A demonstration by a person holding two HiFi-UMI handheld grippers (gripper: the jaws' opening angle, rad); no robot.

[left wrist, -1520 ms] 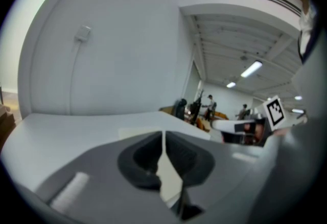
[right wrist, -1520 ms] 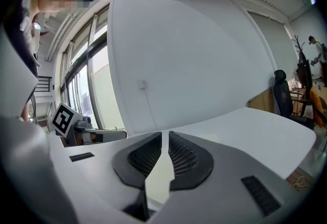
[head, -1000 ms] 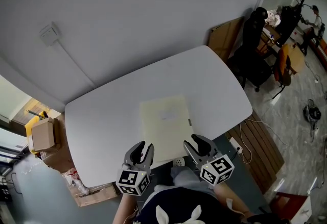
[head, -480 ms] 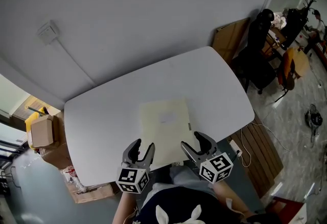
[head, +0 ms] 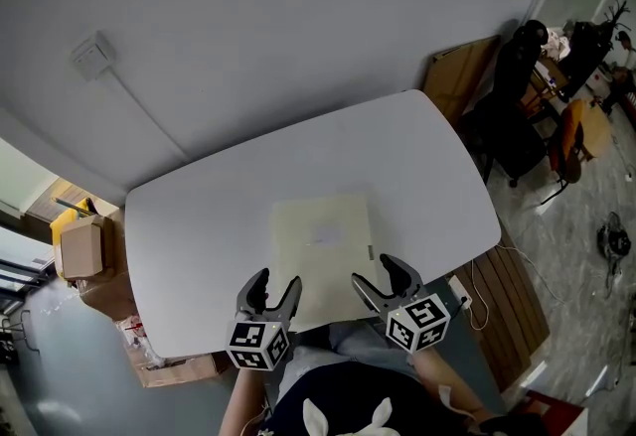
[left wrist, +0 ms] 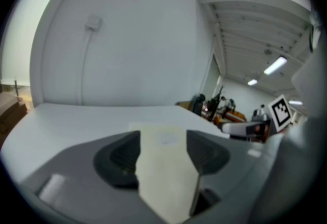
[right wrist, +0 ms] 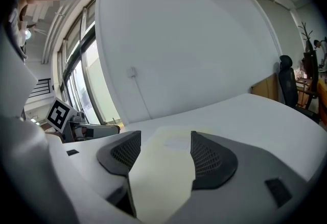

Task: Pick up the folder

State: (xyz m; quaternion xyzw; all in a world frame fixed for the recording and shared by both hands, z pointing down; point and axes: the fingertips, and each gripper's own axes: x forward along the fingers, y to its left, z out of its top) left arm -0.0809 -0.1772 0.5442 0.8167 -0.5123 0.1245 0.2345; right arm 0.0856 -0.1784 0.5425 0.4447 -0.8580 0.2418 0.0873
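Note:
A pale yellow folder [head: 323, 247] lies flat on the white table [head: 199, 216], close to its near edge. My left gripper [head: 268, 287] hovers at the folder's near left corner, and its jaws have just been opening. My right gripper [head: 385, 275] hovers at the near right corner, its jaws also just opened wider. In the left gripper view the folder [left wrist: 166, 167] shows in the gap of the left gripper [left wrist: 162, 154], untouched by the pads. The right gripper view shows the same: the folder [right wrist: 163, 167] lies in the gap of the right gripper [right wrist: 159, 152], free of its pads.
A cardboard box [head: 81, 250] stands on the floor left of the table. A black office chair [head: 517, 86] and a wooden panel [head: 457, 76] stand beyond the table's right end. A wall socket with a cable [head: 91, 57] is on the grey wall behind.
Both grippers' jaws have spread wider. Both grippers have crept a little down and forward toward the folder's near edge. The folder has not moved.

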